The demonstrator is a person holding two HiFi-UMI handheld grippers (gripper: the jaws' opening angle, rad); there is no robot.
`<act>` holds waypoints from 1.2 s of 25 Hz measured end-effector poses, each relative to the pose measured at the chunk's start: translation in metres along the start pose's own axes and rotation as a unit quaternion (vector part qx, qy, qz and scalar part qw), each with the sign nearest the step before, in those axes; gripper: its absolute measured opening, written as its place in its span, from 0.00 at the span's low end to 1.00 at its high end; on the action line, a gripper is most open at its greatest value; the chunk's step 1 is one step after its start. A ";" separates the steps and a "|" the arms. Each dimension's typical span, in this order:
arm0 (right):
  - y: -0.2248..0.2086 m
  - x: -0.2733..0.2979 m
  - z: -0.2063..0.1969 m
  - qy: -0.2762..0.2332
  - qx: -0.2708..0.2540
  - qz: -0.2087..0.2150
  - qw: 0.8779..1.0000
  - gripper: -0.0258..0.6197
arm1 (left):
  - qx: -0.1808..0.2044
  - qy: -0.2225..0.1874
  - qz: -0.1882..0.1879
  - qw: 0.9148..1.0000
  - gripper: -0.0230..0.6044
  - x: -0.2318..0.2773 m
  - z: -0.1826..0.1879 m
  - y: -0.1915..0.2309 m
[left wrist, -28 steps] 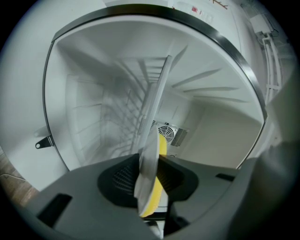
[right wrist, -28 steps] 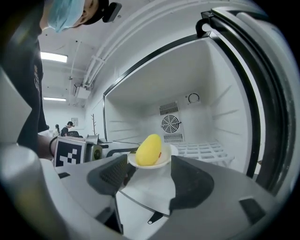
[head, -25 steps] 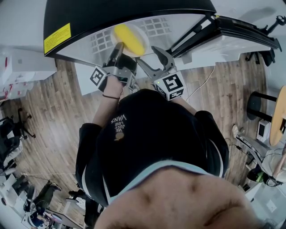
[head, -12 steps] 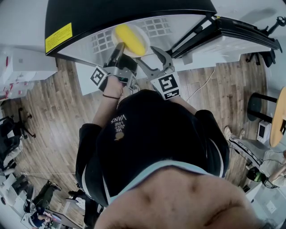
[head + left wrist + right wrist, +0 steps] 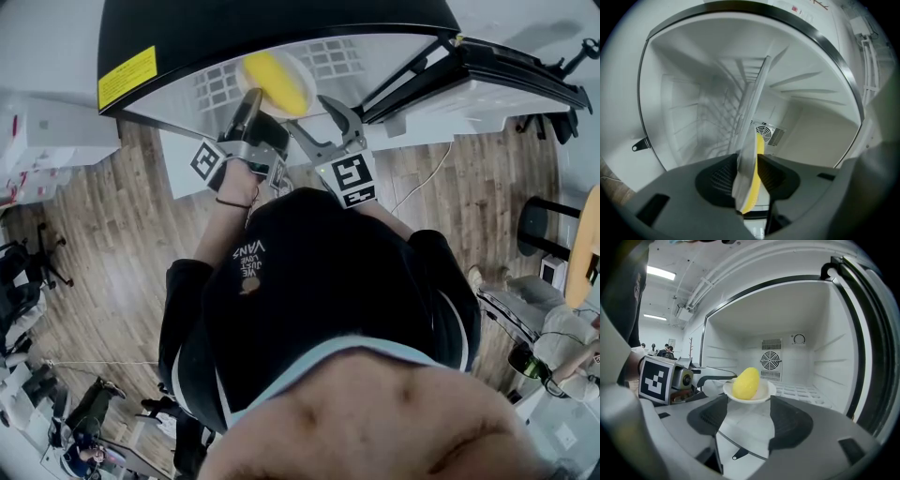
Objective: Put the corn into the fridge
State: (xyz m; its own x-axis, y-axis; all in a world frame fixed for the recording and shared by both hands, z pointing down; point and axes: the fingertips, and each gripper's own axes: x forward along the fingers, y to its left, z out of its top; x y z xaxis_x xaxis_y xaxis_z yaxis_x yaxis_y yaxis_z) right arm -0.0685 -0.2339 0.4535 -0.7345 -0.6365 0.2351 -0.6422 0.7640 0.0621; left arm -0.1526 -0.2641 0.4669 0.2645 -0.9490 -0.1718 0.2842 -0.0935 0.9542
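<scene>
The carry-in step is in hand: the left gripper pinches the rim of a plate with the corn lying on it, held level at the open mouth of the fridge and not yet set down. The right gripper hangs just beside it, jaws spread with nothing between them, aimed inside. Next, I judge, the left forearm, stretched forward, must reach deeper and lower the plate flat onto the shelf before letting go.
</scene>
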 end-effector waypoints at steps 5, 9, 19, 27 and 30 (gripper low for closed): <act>-0.001 0.006 0.001 0.003 -0.003 0.000 1.000 0.48 | -0.005 -0.005 -0.003 1.000 0.22 -0.003 0.002 0.001; -0.002 0.011 0.002 0.006 -0.005 -0.003 1.000 0.48 | -0.009 -0.002 -0.007 1.000 0.22 -0.006 0.004 -0.001; -0.005 0.024 0.005 0.011 -0.005 -0.004 1.000 0.48 | -0.014 -0.001 -0.011 1.000 0.22 -0.011 0.011 -0.002; -0.011 0.033 0.003 0.020 -0.010 -0.006 1.000 0.48 | -0.020 -0.004 -0.006 1.000 0.22 -0.013 0.015 0.002; -0.011 0.036 0.005 0.017 -0.010 -0.006 1.000 0.48 | -0.024 -0.003 -0.004 1.000 0.22 -0.014 0.015 0.004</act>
State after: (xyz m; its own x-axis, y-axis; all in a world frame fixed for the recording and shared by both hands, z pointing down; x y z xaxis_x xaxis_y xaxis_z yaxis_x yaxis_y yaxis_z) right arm -0.0891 -0.2658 0.4569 -0.7181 -0.6425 0.2673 -0.6467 0.7580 0.0846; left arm -0.1689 -0.2556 0.4766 0.2569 -0.9498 -0.1784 0.3305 -0.0871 0.9398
